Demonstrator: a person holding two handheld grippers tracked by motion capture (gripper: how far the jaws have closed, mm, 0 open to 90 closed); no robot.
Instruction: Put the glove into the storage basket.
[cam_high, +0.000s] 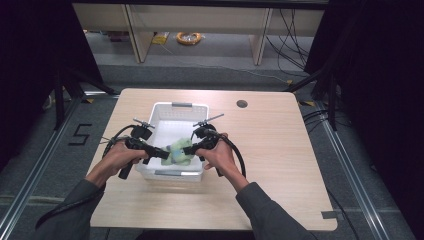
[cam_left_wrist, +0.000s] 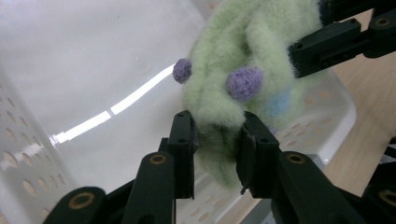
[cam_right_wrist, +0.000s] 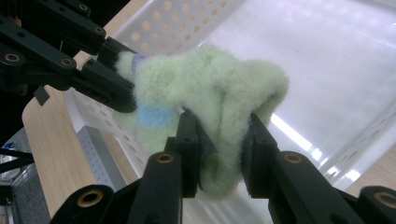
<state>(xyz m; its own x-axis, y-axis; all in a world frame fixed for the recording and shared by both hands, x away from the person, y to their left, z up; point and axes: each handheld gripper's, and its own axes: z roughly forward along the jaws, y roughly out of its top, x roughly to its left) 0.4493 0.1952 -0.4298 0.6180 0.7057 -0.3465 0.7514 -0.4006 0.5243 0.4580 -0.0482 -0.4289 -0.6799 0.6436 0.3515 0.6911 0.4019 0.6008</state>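
A fuzzy light-green sock (cam_high: 179, 151) with purple dots and a pale blue stripe hangs above the near end of a white perforated basket (cam_high: 159, 111). My left gripper (cam_high: 162, 154) is shut on one end of the sock (cam_left_wrist: 219, 126), its jaws pinching the fleece from both sides. From the opposite side my right gripper (cam_high: 189, 148) is shut on the other end of the sock (cam_right_wrist: 224, 140). In the left gripper view the right gripper's jaw (cam_left_wrist: 327, 44) shows at upper right. The left gripper's jaw (cam_right_wrist: 105, 86) shows at left in the right gripper view.
The basket stands on a light wooden table (cam_high: 280, 150) with a round cable hole (cam_high: 242, 103) at the back right. The basket's smooth floor (cam_left_wrist: 93, 56) looks bare beneath the sock. Shelving legs and cables lie on the floor beyond the table.
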